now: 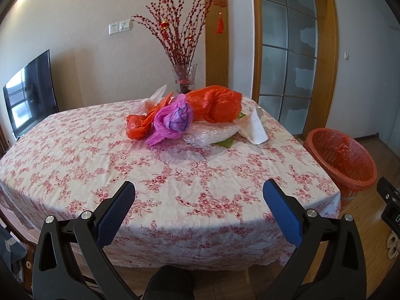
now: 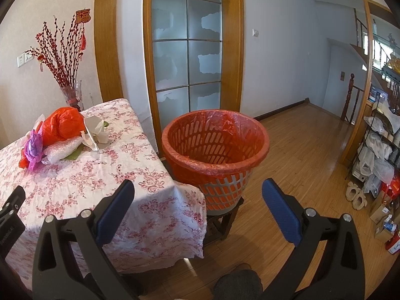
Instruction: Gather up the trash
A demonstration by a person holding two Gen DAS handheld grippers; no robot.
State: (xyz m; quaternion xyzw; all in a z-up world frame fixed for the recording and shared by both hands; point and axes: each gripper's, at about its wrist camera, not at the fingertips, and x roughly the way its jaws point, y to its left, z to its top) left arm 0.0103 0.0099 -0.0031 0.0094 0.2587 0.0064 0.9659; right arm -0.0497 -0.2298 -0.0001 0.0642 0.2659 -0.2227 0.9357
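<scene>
The left gripper (image 1: 198, 192) sits at the bottom of the left view with its blue fingers (image 1: 117, 215) spread wide and nothing between them; it hangs over the near edge of the table (image 1: 75, 155), which has a white cloth with pink flowers. The trash lies in a heap in the upper middle of that view, at the far end of the table; there is a big orange bag (image 1: 217, 103), a pink bag (image 1: 173, 120) touching it on the left, a smaller orange bag (image 1: 137, 126) further left, a clear bubble wrap (image 1: 210, 135) in front, and a white paper (image 1: 255, 125) on the right. A glass vase (image 1: 184, 77) with red twigs stands just behind the heap.

The right gripper (image 2: 197, 192) is at the bottom of the right view, also spread wide and holding nothing; the orange bin (image 2: 215, 147) with an orange liner stands in the middle of that view on a small stool, just beside the table corner; the trash heap shows at the left.
</scene>
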